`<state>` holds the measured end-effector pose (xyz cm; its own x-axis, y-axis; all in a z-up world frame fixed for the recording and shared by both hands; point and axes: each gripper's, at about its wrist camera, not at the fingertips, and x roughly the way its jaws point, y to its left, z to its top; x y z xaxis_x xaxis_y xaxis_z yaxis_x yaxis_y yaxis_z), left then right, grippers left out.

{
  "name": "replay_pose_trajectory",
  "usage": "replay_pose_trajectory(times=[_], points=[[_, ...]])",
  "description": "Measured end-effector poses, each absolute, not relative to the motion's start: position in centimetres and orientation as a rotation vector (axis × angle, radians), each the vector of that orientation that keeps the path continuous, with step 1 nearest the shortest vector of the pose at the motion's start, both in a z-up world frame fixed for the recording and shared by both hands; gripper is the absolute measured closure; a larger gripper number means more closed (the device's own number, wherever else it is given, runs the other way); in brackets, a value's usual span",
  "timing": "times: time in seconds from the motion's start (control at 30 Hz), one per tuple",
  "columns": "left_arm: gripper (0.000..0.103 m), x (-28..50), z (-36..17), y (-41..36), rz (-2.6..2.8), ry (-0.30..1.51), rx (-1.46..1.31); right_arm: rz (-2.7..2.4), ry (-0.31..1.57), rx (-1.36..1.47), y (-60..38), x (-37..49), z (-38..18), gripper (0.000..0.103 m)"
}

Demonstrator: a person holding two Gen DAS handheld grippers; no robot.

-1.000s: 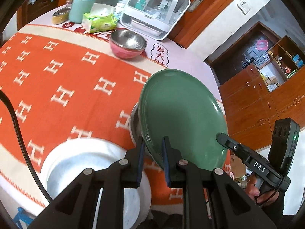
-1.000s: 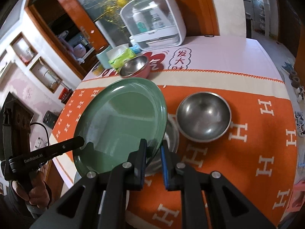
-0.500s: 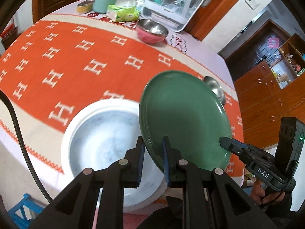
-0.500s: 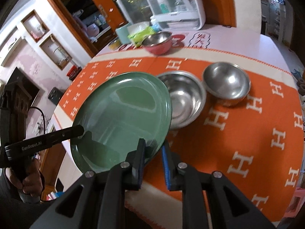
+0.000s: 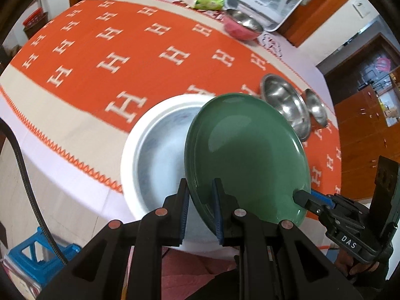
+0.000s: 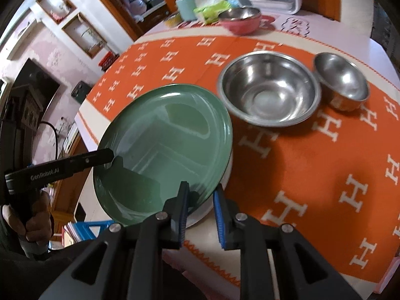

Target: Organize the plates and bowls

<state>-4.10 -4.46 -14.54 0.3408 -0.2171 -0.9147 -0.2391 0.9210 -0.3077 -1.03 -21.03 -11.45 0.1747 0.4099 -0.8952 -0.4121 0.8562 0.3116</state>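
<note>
Over white plate: green plate tilted, left gripper clenched on rim; right gripper jaws just easing apart, seemingly loose around rim.

Green plate, white plate, orange tablecloth with white H pattern, pink-sided bowl

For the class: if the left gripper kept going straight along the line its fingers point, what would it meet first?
The green plate already sits between the left gripper's fingers; pushed on, it would probably meet the white plate just beneath, though depth is hard to judge.
</note>
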Motion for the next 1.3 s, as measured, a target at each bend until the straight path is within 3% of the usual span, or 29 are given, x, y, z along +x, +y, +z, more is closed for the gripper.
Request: replay_pose_trajectory(times=[1.03, 1.3], points=[[0.084, -3.7, -18.7, -1.8, 0.135, 1.39, -0.377, 0.633, 1.417, -0.089, -16.7, -1.0, -15.1, 0.077], [0.073, -3.1, -17.4, -2.2, 0.131, 1.325, -0.317, 0.601, 1.415, -0.074, -17.1, -0.5, -15.1, 0.077]])
